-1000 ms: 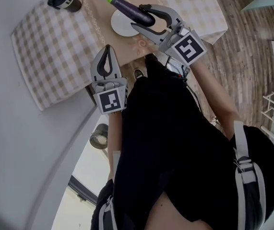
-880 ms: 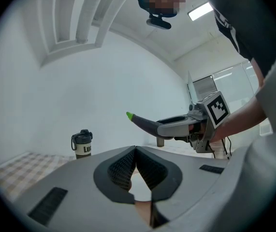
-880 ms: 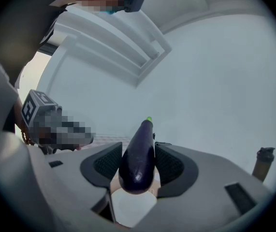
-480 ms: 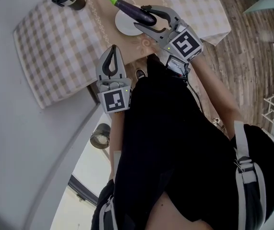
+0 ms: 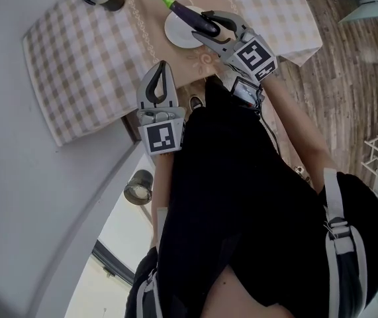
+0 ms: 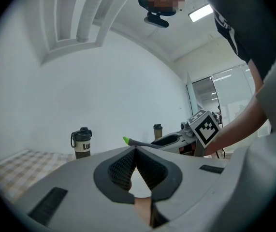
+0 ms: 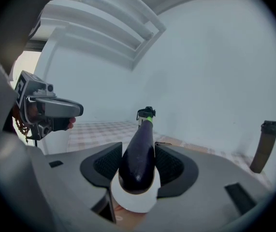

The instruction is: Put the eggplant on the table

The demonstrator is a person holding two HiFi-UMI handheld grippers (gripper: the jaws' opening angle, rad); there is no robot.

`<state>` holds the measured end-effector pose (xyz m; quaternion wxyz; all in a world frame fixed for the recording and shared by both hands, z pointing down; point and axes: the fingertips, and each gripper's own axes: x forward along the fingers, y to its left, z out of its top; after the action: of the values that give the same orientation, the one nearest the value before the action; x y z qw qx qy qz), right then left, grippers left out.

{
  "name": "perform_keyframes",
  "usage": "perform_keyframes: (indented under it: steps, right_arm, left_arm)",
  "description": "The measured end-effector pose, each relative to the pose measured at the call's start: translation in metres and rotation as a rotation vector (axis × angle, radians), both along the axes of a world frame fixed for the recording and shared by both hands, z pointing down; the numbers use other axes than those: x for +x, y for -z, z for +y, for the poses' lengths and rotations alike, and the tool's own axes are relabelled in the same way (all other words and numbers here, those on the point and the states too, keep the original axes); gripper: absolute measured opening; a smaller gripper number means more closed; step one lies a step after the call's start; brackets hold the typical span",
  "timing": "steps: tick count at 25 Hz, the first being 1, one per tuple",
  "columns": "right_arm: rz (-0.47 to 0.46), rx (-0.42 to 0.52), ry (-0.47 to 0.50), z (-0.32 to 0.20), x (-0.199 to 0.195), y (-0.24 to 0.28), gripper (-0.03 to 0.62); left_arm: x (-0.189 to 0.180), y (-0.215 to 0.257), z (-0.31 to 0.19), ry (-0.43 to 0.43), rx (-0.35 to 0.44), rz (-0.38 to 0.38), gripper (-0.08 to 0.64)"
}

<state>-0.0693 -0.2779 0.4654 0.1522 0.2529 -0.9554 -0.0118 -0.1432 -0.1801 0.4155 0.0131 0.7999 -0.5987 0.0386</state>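
Checked bench (image 5: 89, 52) is lying beneath both tongs, wood floor (image 5: 334, 65) beside. Right tongs (image 5: 205, 22) still clamping eggplant (image 5: 189, 15) over plate (image 5: 175, 35); left tongs (image 5: 161, 68) staying closed, empty.

Eggplant (image 7: 138, 153): smooth, glossy skin with a soft highlight. Fingers (image 7: 169, 166): matt grey plastic shells with black, finely ribbed pads. Counter (image 5: 83, 58): covered in matt woven checked cloth; floor (image 5: 337, 65) at 2 o'clock: wood-grain planks, low sheen.
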Motion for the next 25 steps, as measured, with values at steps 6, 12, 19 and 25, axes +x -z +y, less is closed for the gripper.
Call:
perform_keyframes:
  steps: [6, 12, 19, 25]
  right_arm:
    - [0.018, -0.028, 0.003, -0.004, -0.001, -0.018, 0.219]
    - [0.06, -0.062, 0.014, -0.005, -0.004, -0.039, 0.221]
    - [0.078, -0.094, 0.02, -0.009, -0.01, -0.057, 0.22]
    - [0.113, -0.127, 0.026, -0.009, -0.01, -0.079, 0.221]
  left_arm:
    - [-0.002, -0.003, 0.001, 0.002, -0.01, 0.001, -0.008]
    - [-0.004, -0.005, 0.003, 0.005, -0.016, 0.005, -0.008]
    - [-0.01, -0.005, 0.003, 0.022, -0.017, 0.006, -0.008]
    - [-0.014, -0.006, 0.004, 0.038, -0.011, 0.006, -0.008]
